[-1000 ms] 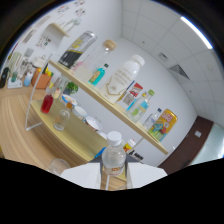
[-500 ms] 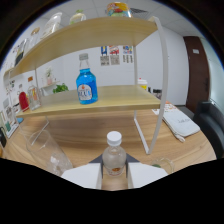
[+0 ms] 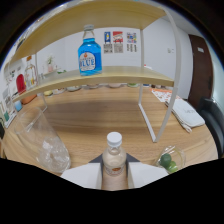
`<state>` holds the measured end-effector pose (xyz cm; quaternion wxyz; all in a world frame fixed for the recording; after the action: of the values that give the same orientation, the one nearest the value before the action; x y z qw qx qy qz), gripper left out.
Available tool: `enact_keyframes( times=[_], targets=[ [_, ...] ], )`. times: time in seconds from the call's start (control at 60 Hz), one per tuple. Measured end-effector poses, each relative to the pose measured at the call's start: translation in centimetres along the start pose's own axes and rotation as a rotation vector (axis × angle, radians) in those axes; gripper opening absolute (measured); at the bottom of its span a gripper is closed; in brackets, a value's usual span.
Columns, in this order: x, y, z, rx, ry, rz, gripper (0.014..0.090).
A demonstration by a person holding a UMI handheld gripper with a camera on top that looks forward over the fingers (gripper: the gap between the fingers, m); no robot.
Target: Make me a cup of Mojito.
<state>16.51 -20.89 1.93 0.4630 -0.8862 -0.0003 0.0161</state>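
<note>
Right between our gripper [image 3: 114, 175] fingers we see a small bottle [image 3: 114, 159] with a white cap, standing upright; its neck rises just above the two white fingers [image 3: 82, 176], and its pale body with an orange label sits in the slot between them. The fingers lie close against its sides, and we take them to be clamped on it, though the lower part of the bottle is hidden.

Just beside the fingers on one side stands a clear glass [image 3: 41, 142], tilted in this wide view, with what looks like ice at its bottom. On the other side, near the fingers, a small clear bowl [image 3: 171, 159] holds green limes [image 3: 166, 161]. All of these rest on the wooden table [image 3: 110, 117], which stretches away beyond the bottle.

Beyond the bottle stands a wooden shelf [image 3: 115, 77] on white legs. A blue bottle [image 3: 90, 52] marked BLUE stands upright on its lower board, almost straight ahead of the held one and well apart from it. Further along that board we make out a red bottle [image 3: 21, 83] and some smaller things, too small to tell. Low dishes lie on the table under the shelf. Posters [image 3: 118, 41] hang on the wall behind. A white flat thing [image 3: 187, 112] lies on the table past the shelf leg, beside a dark chair [image 3: 212, 117].
</note>
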Motion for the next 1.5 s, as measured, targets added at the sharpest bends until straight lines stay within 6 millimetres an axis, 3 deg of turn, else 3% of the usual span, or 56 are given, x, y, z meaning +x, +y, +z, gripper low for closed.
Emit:
enact_keyframes(
  times=[0.167, 0.267, 0.283, 0.317, 0.333, 0.5, 0.6, 0.617, 0.633, 0.65, 0.683, 0.817, 0.833, 0.85, 0.917, 1.05, 1.133, 1.217, 1.283, 1.5],
  targets=[
    [-0.1, 0.4, -0.2, -0.003, 0.001, 0.005, 0.0379],
    [-0.1, 0.6, -1.1, -0.023, 0.006, 0.011, 0.0597],
    [-0.2, 0.6, -1.3, -0.028, 0.003, 0.011, 0.0751],
    [-0.2, 0.5, -1.9, -0.034, 0.006, 0.011, 0.0855],
    [-0.3, 0.2, -2.3, -0.030, 0.006, 0.010, 0.0866],
    [-0.5, -4.8, -8.2, 0.082, 0.070, 0.026, 0.0859],
    [-2.0, -7.5, -12.3, 0.139, 0.089, 0.057, 0.0859],
    [-2.4, -7.8, -12.9, 0.147, 0.090, 0.059, 0.0808],
    [-2.8, -8.1, -13.5, 0.154, 0.090, 0.060, 0.0809],
    [-3.2, -8.3, -14.0, 0.160, 0.089, 0.059, 0.0860],
    [-4.2, -8.4, -14.8, 0.167, 0.086, 0.058, 0.0859],
    [-8.0, -7.1, -16.7, 0.169, 0.055, 0.037, 0.0854],
    [-8.5, -6.7, -16.8, 0.165, 0.050, 0.034, 0.0806],
    [-9.0, -6.3, -16.8, 0.159, 0.045, 0.032, 0.0856],
    [-10.7, -4.7, -16.8, 0.138, 0.031, 0.025, 0.0860],
    [-12.7, -2.3, -16.4, 0.093, 0.022, 0.008, 0.0861],
    [-13.8, -2.6, -16.6, 0.076, 0.009, 0.018, 0.0863],
    [-15.0, -4.8, -17.2, 0.085, 0.007, 0.019, 0.0852],
    [-16.5, -7.6, -17.9, 0.096, 0.004, 0.014, 0.0852],
    [-24.0, -21.9, -20.9, 0.243, -0.052, 0.019, 0.0854]
  ],
)
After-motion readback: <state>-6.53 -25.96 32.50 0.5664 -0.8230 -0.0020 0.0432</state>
